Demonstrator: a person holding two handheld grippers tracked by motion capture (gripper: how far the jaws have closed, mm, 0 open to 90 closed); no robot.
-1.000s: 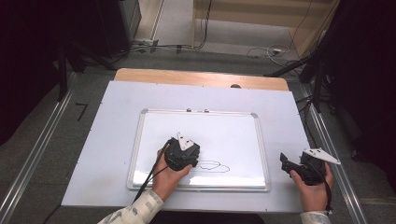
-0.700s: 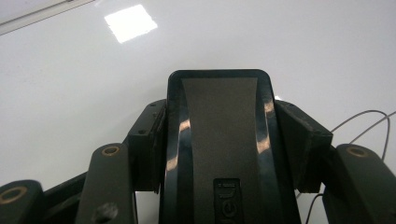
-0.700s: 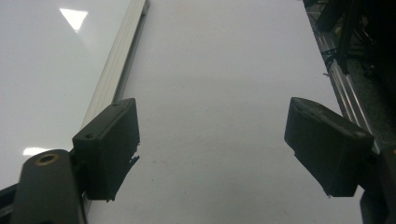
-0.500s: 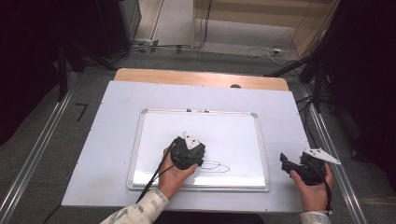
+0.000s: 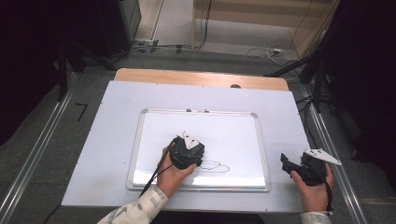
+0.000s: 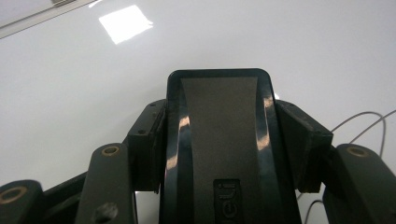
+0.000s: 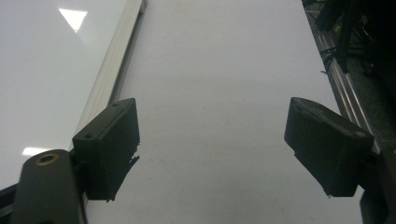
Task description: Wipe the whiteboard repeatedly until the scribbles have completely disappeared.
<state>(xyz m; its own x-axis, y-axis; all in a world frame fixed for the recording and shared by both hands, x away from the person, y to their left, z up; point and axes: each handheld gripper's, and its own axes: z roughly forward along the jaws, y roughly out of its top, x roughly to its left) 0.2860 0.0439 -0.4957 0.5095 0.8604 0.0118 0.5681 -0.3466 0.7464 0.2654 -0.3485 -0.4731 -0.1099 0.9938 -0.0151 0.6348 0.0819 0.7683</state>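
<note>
While left tongs (image 6: 219, 140) clamp what looks like eraser (image 6: 219, 154) flat on whiteboard (image 5: 233, 135), right tongs (image 7: 224, 149) rest apart, empty.

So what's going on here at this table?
A person is working at a whiteboard with a claw in each hand. The left claw is shut on a black eraser, held over the board beside a scribble. The right claw is open, with nothing between its jaws, off the board's right edge.

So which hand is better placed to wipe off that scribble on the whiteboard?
Left. The left gripper already clamps the eraser beside the scribble; the right gripper sits open beside the whiteboard.
</note>
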